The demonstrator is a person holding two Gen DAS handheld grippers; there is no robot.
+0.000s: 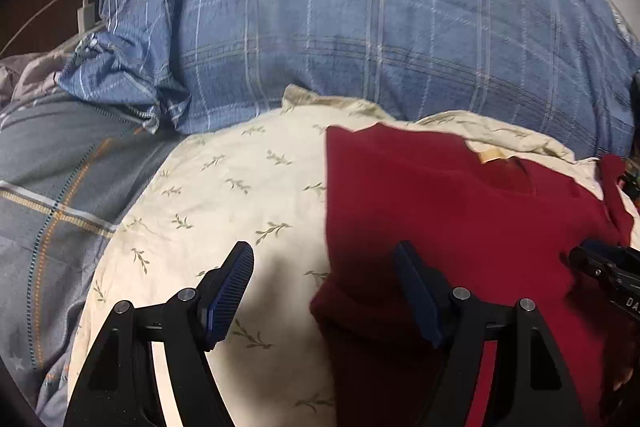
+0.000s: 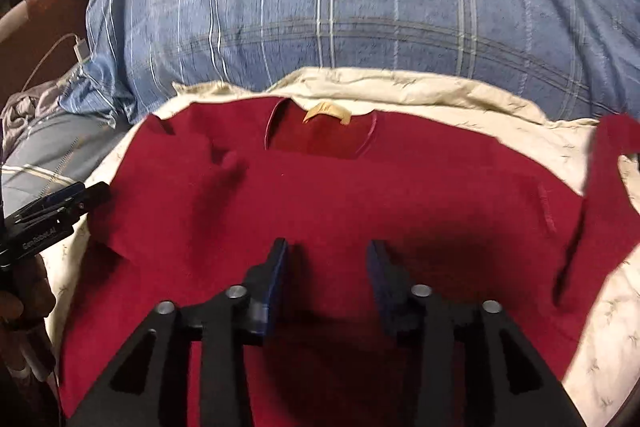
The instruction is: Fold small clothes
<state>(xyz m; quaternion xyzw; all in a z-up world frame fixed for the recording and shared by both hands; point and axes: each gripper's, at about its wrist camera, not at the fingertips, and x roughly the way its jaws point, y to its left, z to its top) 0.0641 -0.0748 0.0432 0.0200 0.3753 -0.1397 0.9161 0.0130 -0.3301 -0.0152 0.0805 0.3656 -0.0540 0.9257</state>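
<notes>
A small dark red shirt (image 2: 360, 195) lies flat on a cream leaf-print cloth (image 1: 224, 195), neckline and tan label (image 2: 326, 111) at the far side. Its left sleeve is folded in over the body; the right sleeve (image 2: 608, 163) lies out to the side. My right gripper (image 2: 327, 247) is open and empty over the shirt's middle. My left gripper (image 1: 324, 253) is open and empty over the shirt's left edge (image 1: 460, 227), one finger over the cream cloth. Each gripper shows at the edge of the other's view: the right gripper in the left wrist view (image 1: 600, 265), the left gripper in the right wrist view (image 2: 60, 207).
A large blue plaid pillow (image 1: 360, 27) rises just behind the cream cloth. A grey-blue checked bedcover (image 1: 52, 187) lies to the left. A white charger and cable (image 1: 86, 15) sit at the far left by dark furniture.
</notes>
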